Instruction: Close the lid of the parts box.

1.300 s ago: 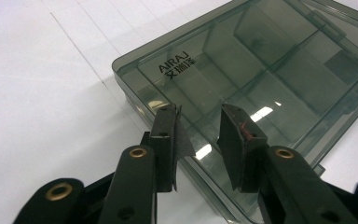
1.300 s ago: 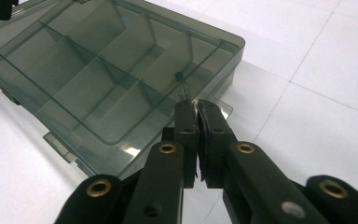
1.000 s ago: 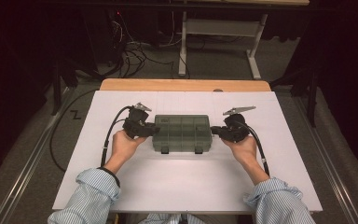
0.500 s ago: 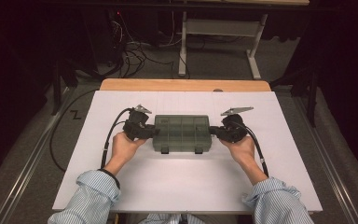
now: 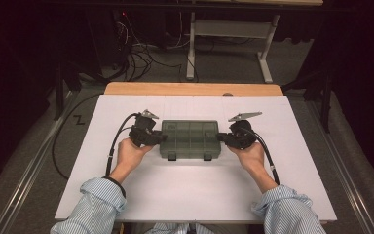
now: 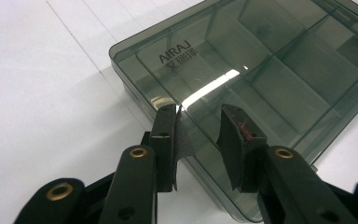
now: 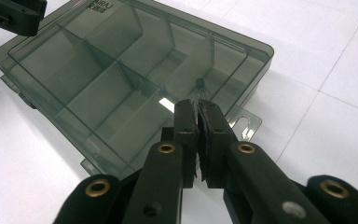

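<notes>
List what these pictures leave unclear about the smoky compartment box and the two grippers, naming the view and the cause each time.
- High view: the fingers of the left gripper and right gripper are too small to read against the compartment box.
- Left gripper view: the box's far corner is cut off by the frame; whether the fingers touch the lid cannot be told.
- Right gripper view: the box's front latches are hidden by its tinted body.

Box (image 6: 261, 79): its far right corner and near edge are cut off by the left gripper view's frame.
Box contents: compartments are dimmed by the smoked lid; nothing inside can be made out.
Lid lettering (image 6: 179, 56): the second line is too small to be read.
Left gripper (image 6: 198, 135): contact of its pads with the lid cannot be judged.
Sleeves (image 5: 95, 204): cut off by the high view's bottom edge.
</notes>
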A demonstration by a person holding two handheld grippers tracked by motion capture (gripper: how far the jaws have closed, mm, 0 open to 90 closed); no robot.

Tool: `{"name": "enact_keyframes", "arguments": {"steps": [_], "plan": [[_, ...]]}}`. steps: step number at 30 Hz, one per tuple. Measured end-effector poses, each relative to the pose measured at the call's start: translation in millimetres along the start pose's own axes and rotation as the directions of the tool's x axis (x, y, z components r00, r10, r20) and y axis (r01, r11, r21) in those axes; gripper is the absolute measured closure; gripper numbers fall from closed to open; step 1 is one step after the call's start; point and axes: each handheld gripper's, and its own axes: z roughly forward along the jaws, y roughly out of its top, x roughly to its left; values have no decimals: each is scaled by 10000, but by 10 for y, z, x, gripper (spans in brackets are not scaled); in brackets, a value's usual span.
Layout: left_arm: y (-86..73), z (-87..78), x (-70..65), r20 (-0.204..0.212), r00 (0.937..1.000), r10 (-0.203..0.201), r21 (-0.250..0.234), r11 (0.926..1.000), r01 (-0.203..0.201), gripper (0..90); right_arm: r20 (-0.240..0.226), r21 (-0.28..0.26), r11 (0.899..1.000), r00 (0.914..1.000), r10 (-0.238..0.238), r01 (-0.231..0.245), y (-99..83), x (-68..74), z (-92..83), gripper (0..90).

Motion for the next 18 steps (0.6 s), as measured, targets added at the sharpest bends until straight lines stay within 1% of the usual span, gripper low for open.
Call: {"name": "enact_keyframes", "arguments": {"steps": [15, 18], "plan": [[-1, 6, -1, -33, 10000, 27, 17, 10000, -27, 666, -94, -52, 9999, 9999, 87, -87, 7, -4, 24, 883], [-5, 22, -6, -82, 9999, 61, 87, 9999, -60, 666, -66, 50, 10000, 10000, 56, -56, 3, -1, 40, 883]]}}
